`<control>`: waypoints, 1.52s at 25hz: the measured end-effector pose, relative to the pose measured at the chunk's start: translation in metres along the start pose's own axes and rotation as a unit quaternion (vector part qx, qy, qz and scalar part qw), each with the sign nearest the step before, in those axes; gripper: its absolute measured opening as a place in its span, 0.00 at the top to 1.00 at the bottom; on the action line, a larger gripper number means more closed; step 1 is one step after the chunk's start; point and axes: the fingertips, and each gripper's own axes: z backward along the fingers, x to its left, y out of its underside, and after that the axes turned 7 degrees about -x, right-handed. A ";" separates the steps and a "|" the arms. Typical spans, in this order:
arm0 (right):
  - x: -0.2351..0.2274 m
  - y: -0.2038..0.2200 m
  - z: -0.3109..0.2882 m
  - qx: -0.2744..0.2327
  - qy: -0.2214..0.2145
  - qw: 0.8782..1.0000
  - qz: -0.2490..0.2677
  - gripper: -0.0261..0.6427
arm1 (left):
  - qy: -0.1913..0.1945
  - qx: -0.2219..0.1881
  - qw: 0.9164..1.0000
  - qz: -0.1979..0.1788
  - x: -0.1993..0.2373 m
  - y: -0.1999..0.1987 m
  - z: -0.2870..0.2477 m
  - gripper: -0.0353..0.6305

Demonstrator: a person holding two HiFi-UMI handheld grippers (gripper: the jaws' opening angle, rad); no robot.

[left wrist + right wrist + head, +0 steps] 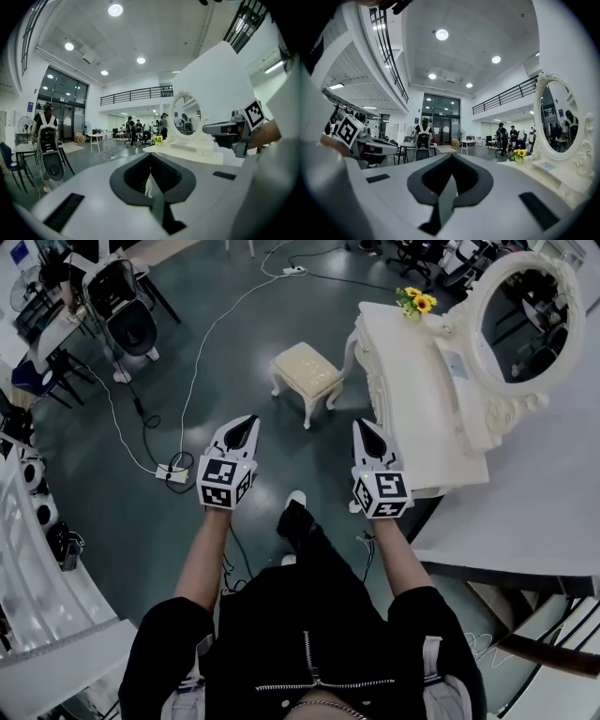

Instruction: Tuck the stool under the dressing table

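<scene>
The cream stool (307, 371) stands on the dark floor (234, 352), out in the open beside the white tabletop (412, 390) and not under it. That tabletop carries an oval mirror (525, 320) and yellow flowers (417, 302). Nearer the person, the left tongs (246, 423) and the right tongs (364, 426) are held side by side, well apart from the stool, tips towards it. Both are clenched with nothing between the jaws. A white cable (202, 343) runs across the floor to a power strip (173, 472).
</scene>
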 end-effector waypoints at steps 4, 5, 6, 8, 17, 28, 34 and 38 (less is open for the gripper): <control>-0.006 0.007 -0.023 0.001 -0.007 1.000 -0.008 0.96 | -0.003 0.007 1.000 -0.001 0.012 0.004 -0.017 0.91; -0.007 0.008 -0.029 0.001 -0.009 1.000 -0.009 0.96 | -0.004 0.008 1.000 -0.002 0.016 0.004 -0.022 0.91; -0.009 0.010 -0.036 0.001 -0.010 1.000 -0.011 0.96 | -0.004 0.009 1.000 -0.003 0.020 0.004 -0.027 0.91; -0.012 0.012 -0.052 0.001 -0.012 1.000 -0.013 0.96 | -0.005 0.011 1.000 -0.005 0.030 0.004 -0.037 0.91; -0.036 0.021 -0.134 0.013 -0.015 1.000 -0.022 0.96 | -0.001 0.016 1.000 -0.001 0.081 0.000 -0.105 0.91; -0.082 0.037 -0.236 0.027 -0.005 0.999 -0.024 0.96 | 0.024 0.029 0.999 -0.001 0.138 0.003 -0.208 0.91; -0.091 0.042 -0.274 0.033 -0.004 0.999 -0.018 0.96 | 0.026 0.032 0.999 0.008 0.166 0.008 -0.240 0.91; -0.099 0.040 -0.294 0.030 0.004 0.999 -0.016 0.96 | 0.033 0.028 0.999 0.014 0.180 0.010 -0.263 0.91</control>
